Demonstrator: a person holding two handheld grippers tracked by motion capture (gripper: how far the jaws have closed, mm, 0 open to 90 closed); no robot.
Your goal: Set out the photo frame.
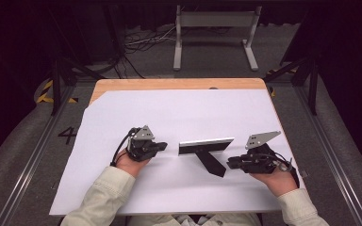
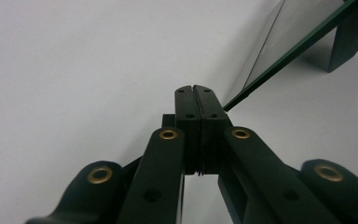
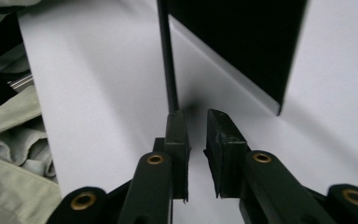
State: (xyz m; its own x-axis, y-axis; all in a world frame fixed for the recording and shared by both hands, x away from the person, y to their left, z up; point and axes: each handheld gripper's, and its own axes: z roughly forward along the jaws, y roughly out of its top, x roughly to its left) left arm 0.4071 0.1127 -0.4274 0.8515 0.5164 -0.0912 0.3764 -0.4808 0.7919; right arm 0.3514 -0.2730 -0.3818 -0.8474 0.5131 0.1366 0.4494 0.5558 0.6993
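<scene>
A flat black-edged panel (image 1: 206,146) stands on its long edge in the middle of the white sheet (image 1: 179,110), propped by a black back leg (image 1: 213,164) that points toward me. My left gripper (image 1: 164,146) lies just left of the panel's end. Its jaws are pressed together with nothing between them (image 2: 196,88), and the panel's dark edge (image 2: 298,50) runs off from beside their tips. My right gripper (image 1: 229,163) sits beside the leg on the right. Its jaws (image 3: 195,114) stand slightly apart around an empty gap, with the panel's thin edge (image 3: 167,56) meeting the left jaw's tip and the black leg (image 3: 242,42) beyond.
The white sheet covers most of a wooden table (image 1: 169,84). A grey metal stand (image 1: 215,35) and cables (image 1: 143,42) are on the floor behind it. Pale sleeves (image 1: 104,197) come in from the bottom, and folded cloth (image 3: 9,135) shows beside the sheet's edge.
</scene>
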